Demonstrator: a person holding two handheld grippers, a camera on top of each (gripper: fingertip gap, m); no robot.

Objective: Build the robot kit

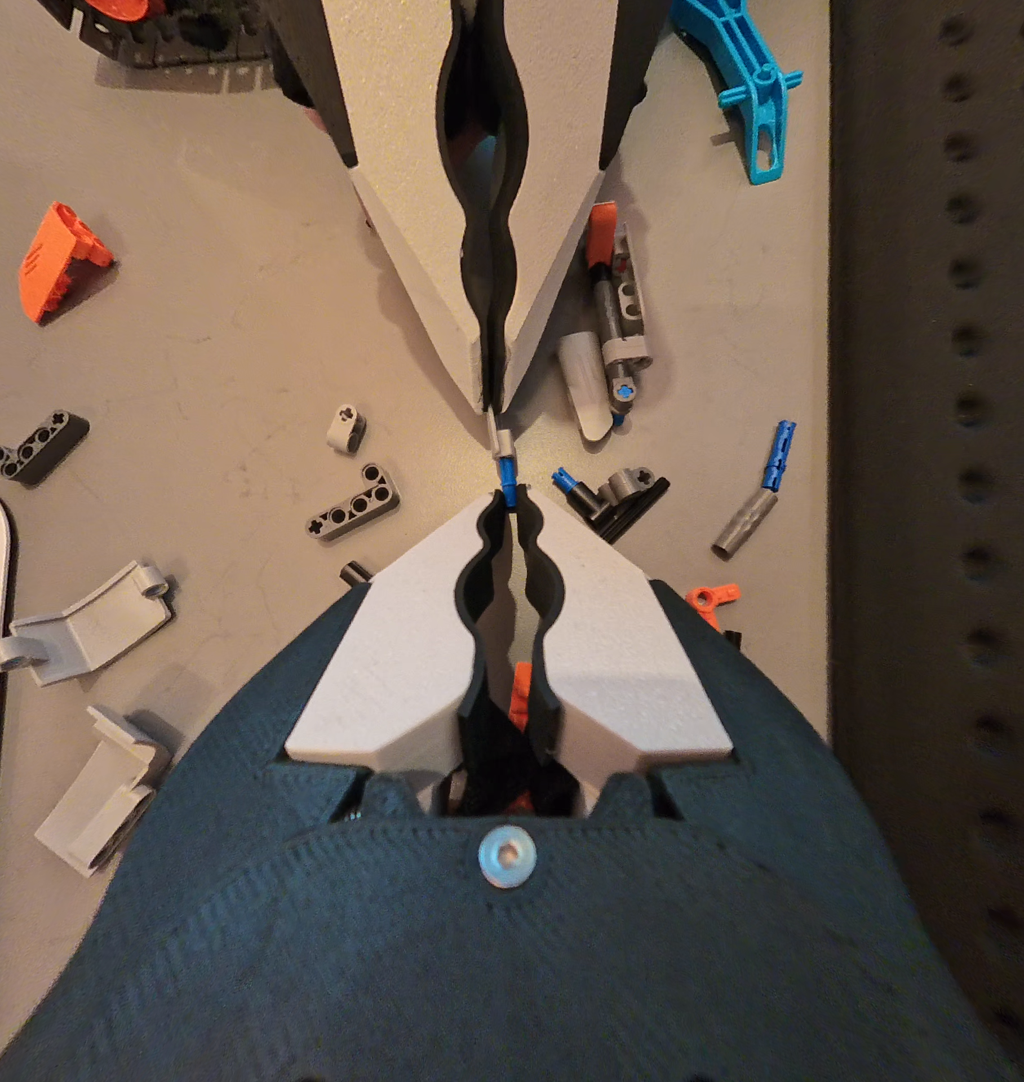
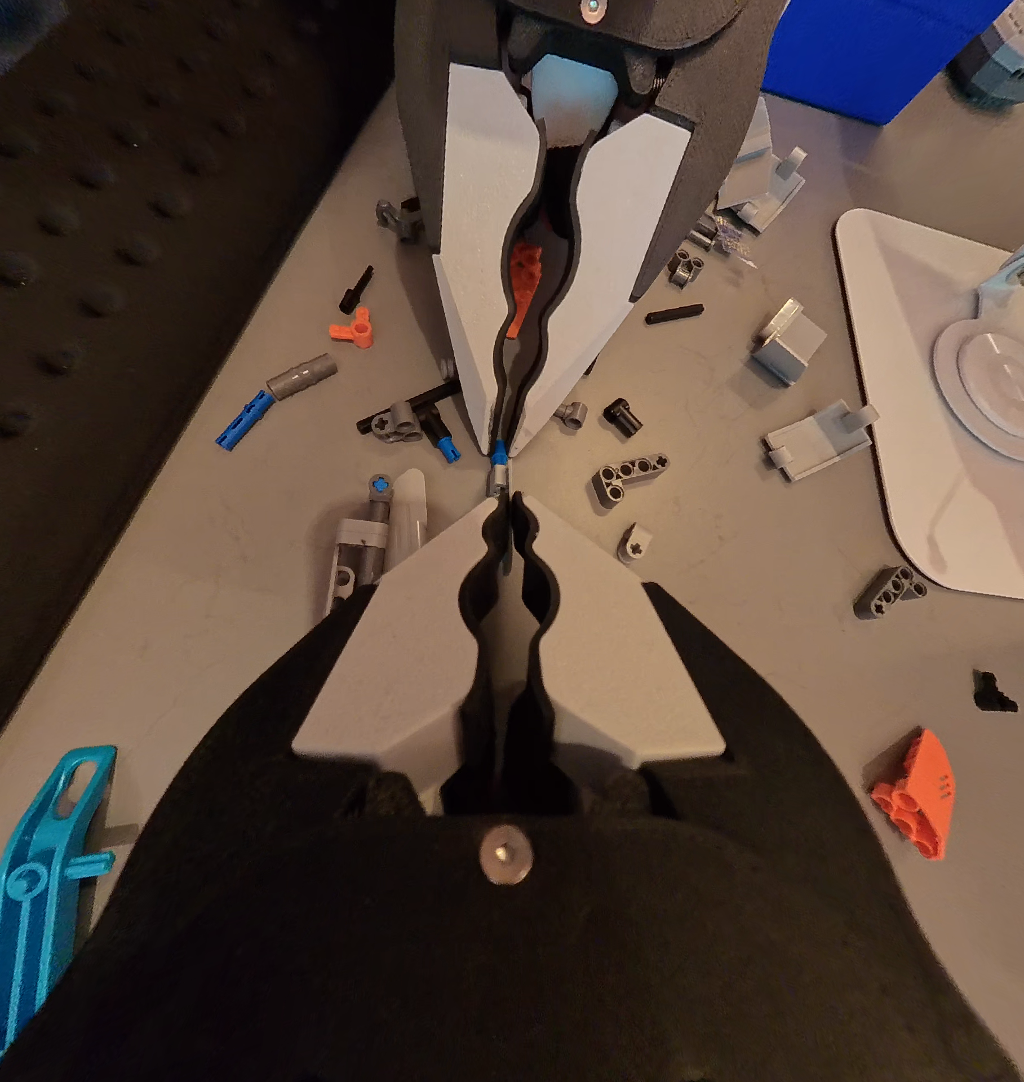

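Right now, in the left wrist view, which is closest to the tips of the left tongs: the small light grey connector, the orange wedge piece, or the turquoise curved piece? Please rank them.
Measured from the left tongs:
1. Small light grey connector, just up and left of the tips.
2. Orange wedge piece, far to the left.
3. Turquoise curved piece, up in the top right corner.

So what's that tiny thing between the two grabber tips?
A blue pin joined to a small grey connector. The left gripper pinches the blue end, the right gripper the grey end. Both views show it.
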